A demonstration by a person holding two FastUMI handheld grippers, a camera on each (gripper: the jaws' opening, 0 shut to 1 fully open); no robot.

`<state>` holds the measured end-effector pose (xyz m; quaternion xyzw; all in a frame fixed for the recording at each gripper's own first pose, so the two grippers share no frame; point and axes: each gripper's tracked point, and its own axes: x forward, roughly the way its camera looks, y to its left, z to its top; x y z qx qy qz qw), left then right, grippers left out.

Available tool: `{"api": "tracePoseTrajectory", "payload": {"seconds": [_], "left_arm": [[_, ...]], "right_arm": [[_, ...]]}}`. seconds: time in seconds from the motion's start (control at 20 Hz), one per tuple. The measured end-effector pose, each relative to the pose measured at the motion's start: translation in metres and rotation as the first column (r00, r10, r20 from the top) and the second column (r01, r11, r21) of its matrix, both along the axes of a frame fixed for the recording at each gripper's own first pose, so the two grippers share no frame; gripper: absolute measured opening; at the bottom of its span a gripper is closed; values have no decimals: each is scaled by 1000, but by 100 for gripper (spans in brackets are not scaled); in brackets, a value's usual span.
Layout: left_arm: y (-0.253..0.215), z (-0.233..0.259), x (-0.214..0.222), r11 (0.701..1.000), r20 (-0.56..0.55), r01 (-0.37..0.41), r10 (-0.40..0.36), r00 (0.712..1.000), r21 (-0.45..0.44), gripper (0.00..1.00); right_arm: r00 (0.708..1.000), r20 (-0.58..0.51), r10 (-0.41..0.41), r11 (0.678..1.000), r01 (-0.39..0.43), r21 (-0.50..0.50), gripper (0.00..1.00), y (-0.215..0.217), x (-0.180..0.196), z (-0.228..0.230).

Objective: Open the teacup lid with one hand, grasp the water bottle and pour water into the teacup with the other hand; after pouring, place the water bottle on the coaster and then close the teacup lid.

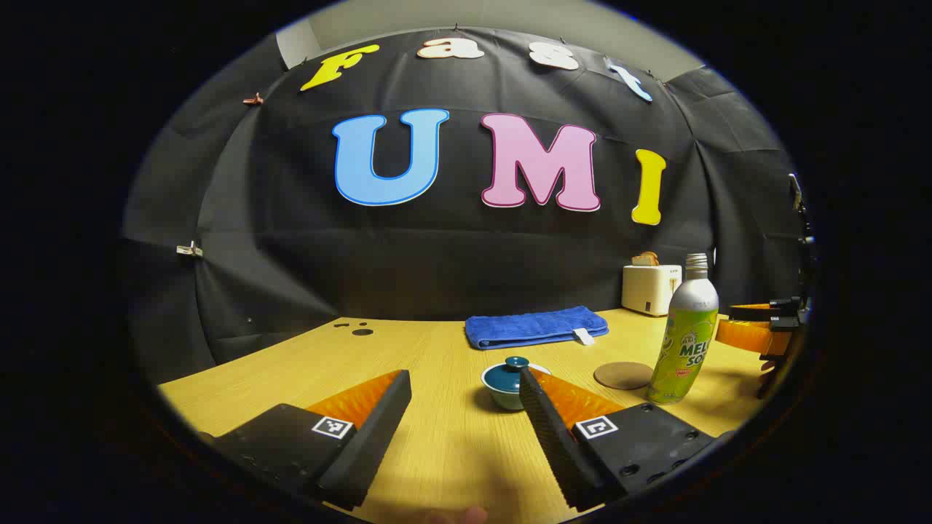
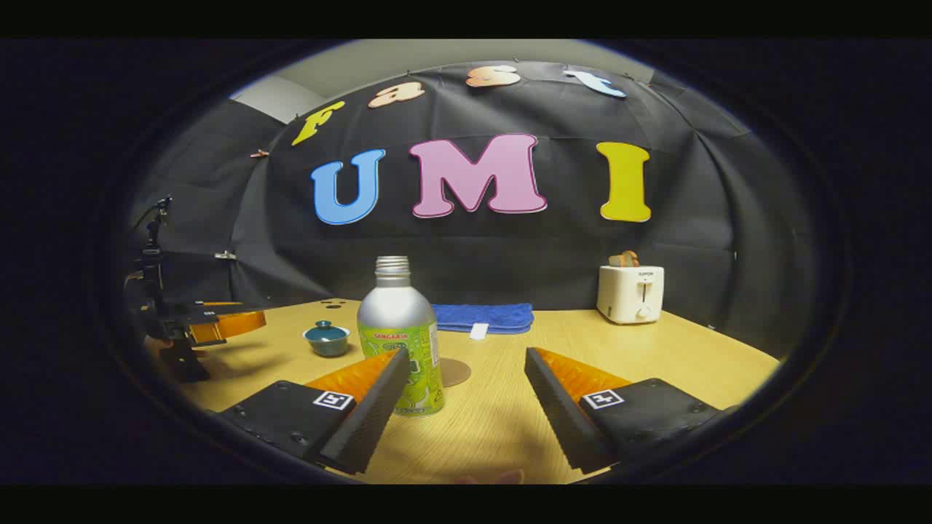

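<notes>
A small teacup (image 1: 507, 383) with a teal lid (image 1: 515, 372) on it stands on the wooden table (image 1: 451, 444), just ahead of my left gripper (image 1: 466, 382), which is open, its right finger overlapping the cup in the view. To the cup's right lie a round brown coaster (image 1: 623, 375) and an uncapped silver-and-green water bottle (image 1: 683, 335), upright. In the right gripper view the bottle (image 2: 400, 331) stands just beyond my open right gripper (image 2: 466, 362), near its left finger, with the coaster (image 2: 455, 372) behind it and the teacup (image 2: 327, 338) farther left.
A folded blue towel (image 1: 535, 326) lies at the back of the table, and a white toaster (image 1: 650, 288) with bread stands at the back right. The right gripper (image 1: 757, 327) shows at the left gripper view's right edge; the left gripper (image 2: 207, 324) shows at far left in the right gripper view.
</notes>
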<state>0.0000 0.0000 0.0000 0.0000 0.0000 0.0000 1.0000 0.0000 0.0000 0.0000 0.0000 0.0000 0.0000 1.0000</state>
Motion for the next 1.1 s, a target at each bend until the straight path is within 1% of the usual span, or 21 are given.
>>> {"api": "tracePoseTrajectory", "payload": {"seconds": [0.35,0.45,0.75,0.9,1.1], "left_arm": [[0,1,0,1000,0,0,0,1000,0,96],[2,1,0,1000,0,-11,11,1000,0,95],[2,1,0,1000,0,-12,12,1000,0,96],[-9,1,6,999,5,51,-51,999,2,95],[-26,2,27,988,8,157,-157,988,5,95]], "right_arm": [[1000,-1,0,1000,0,0,98,0,0,0],[1000,0,0,1000,0,0,98,0,0,0],[999,-1,42,999,-42,1,98,11,-5,0],[998,-2,62,998,-62,3,98,15,-6,-1],[997,-2,77,997,-77,3,98,18,-7,-1]]}}
